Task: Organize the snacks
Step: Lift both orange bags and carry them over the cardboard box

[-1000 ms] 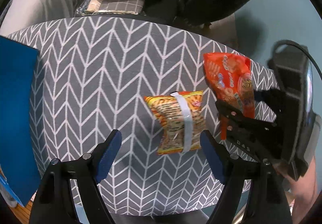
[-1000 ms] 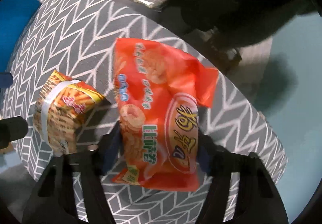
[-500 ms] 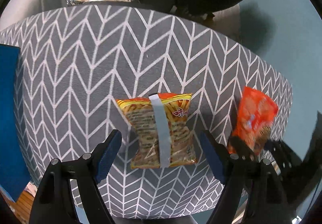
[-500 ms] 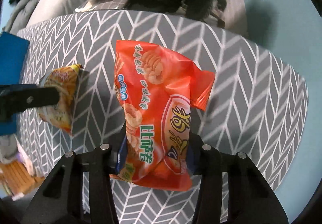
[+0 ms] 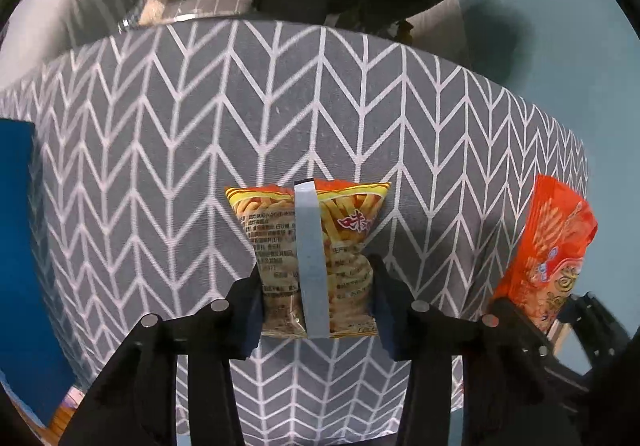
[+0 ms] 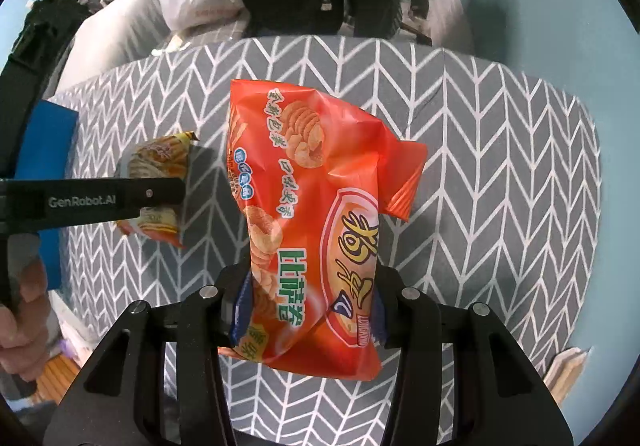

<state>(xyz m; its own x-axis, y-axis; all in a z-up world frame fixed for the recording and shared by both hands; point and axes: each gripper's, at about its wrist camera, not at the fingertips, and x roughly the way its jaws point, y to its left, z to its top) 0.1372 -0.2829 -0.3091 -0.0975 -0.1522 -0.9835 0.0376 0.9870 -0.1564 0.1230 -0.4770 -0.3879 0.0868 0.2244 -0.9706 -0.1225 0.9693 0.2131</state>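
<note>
Left gripper has just been closing, from wide to snug, with the yellow bag of fry sticks now squeezed between both pads. Bag's waist pinched in. Still lying on the gray zigzag cloth, not lifted yet.

Right gripper tight on the orange bag of chips, also closed a bit more, then steady. Now held up over the cloth, with its shadow below, more upright than a second ago and farther from the yellow bag.

So both snacks caught, one in each gripper. Probably ready to lift the yellow one next. Blue thing at the left edge, maybe the place for them; hard to tell.
</note>
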